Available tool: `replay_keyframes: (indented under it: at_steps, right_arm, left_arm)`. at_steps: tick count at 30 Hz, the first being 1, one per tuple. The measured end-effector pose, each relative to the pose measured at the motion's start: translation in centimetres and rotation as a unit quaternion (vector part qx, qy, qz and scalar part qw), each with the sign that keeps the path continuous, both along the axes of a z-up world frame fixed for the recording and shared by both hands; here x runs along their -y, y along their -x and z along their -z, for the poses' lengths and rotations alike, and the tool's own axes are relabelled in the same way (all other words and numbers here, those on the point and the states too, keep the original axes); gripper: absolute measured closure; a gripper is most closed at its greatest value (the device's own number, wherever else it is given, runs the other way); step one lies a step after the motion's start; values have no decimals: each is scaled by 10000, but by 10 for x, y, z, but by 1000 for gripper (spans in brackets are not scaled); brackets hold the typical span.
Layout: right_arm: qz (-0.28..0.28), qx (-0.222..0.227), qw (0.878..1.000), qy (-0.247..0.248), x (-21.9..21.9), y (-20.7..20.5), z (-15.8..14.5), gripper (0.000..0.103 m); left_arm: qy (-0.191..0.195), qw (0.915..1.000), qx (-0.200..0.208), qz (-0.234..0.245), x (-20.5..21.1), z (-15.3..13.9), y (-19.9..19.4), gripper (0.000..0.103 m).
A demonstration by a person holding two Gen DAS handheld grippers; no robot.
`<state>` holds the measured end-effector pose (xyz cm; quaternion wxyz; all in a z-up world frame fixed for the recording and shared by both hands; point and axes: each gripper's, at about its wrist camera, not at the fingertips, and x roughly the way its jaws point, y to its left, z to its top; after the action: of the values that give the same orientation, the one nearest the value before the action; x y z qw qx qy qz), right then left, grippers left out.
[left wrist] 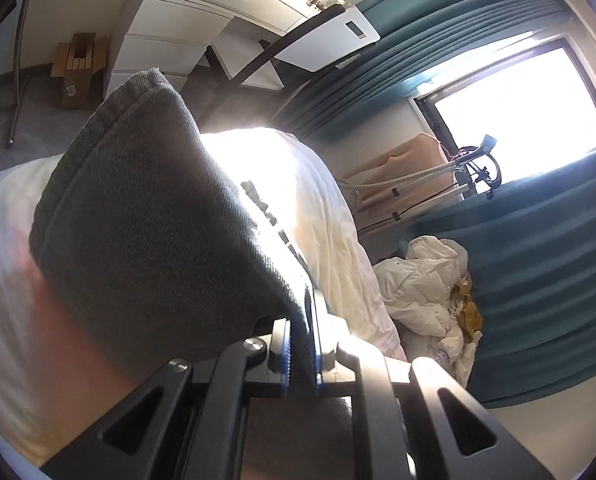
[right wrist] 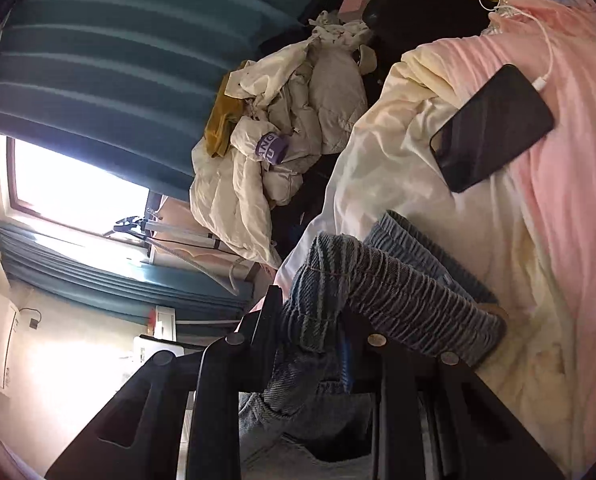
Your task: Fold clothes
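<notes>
A grey-blue denim garment [left wrist: 146, 216] fills the middle of the left wrist view; its hemmed end stands up over the pale bed cover [left wrist: 330, 216]. My left gripper [left wrist: 302, 344] is shut on the denim's edge, which is pinched between the blue pads. In the right wrist view the same denim's elastic ribbed waistband [right wrist: 398, 292] bunches over the bed cover [right wrist: 398, 152]. My right gripper [right wrist: 310, 344] is shut on the waistband, with cloth hanging below the fingers.
A black phone [right wrist: 494, 128] on a white cable lies on the pink and cream cover. A heap of cream clothes [right wrist: 290, 120] sits beside the bed, also in the left wrist view [left wrist: 430, 280]. Teal curtains [left wrist: 538, 272], a bright window [left wrist: 518, 88] and white drawers [left wrist: 166, 40] stand around.
</notes>
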<state>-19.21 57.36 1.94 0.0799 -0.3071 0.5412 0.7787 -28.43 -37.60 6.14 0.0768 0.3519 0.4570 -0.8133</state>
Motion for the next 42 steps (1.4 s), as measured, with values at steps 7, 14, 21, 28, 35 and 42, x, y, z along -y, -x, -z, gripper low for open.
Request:
replay_keyframes:
  at_steps: [7,14,21,28,35,42]
  right_arm:
    - [43,-192,9979,-611,-4,78,55,80]
    - [-135,-181,9930,-1161,2,116,94,80]
    - [-312,-228,9923,-1179,4,116,88,66]
    - [-291,-602,9915,-1112,16,62,60,47]
    - [-14,-437,9954,-858,43,-10,78,34]
    - [-340,353,9969,-610,39,-43,95,30]
  left_arm:
    - [448,9969,652,-45,-19,51,102,95]
    - [530,9936,992,81,-19,108,142,94]
    - [469,9983,315,156,-15,91,114,74]
    - [251,9974,-680,37,-9,57,24,41]
    - [-659,9935,-513,-775,-16,109,-52,41]
    - [-1381,9870,80,-817,-36,162,-72,41]
